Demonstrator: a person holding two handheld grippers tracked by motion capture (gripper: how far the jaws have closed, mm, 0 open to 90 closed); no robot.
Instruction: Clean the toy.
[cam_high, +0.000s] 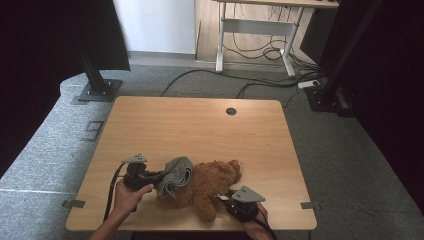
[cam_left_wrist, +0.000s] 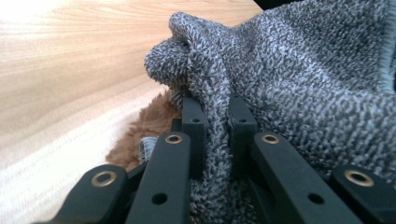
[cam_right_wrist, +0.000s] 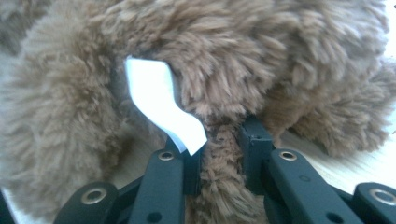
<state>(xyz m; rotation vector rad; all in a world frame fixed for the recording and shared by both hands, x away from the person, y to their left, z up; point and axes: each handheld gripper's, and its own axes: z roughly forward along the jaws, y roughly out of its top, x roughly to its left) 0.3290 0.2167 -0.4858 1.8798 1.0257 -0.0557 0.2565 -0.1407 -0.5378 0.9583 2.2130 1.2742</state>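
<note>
A: Report the condition of the right gripper (cam_high: 226, 200).

B: It sits at the near edge of the desk (cam_high: 200, 125), toward the near right corner. In the right gripper view its jaws are clenched on a tuft of brown fur of the plush bear (cam_right_wrist: 261, 70). A white label (cam_right_wrist: 159, 102) hangs from the fur just beside the left jaw.

A: And the left gripper (cam_high: 159, 176)?

B: It is held in the left hand (cam_high: 127, 195) close to the near edge, left of centre. Its jaws are clamped on a fold of the grey towel (cam_left_wrist: 299, 79); in the left gripper view the cloth is pinched tightly between the two black fingers (cam_left_wrist: 194, 121).

A: Location of the plush bear?

B: It lies on the desk near the near edge, roughly at the middle of the desk's width, between the two grippers. In the high view its head points toward the right edge, and one leg reaches toward the near edge, just beside the right gripper.

A: Location of the grey towel?

B: It is bunched over the left end of the bear, touching the fur. Brown fur shows beneath the cloth in the left gripper view.

A: Anything farther off?

B: A round cable hole (cam_high: 231, 111) sits near the far edge of the desk. Beyond the desk, black cables (cam_high: 260, 85) run across the grey floor, and a second table frame (cam_high: 260, 30) stands by the wall.
</note>
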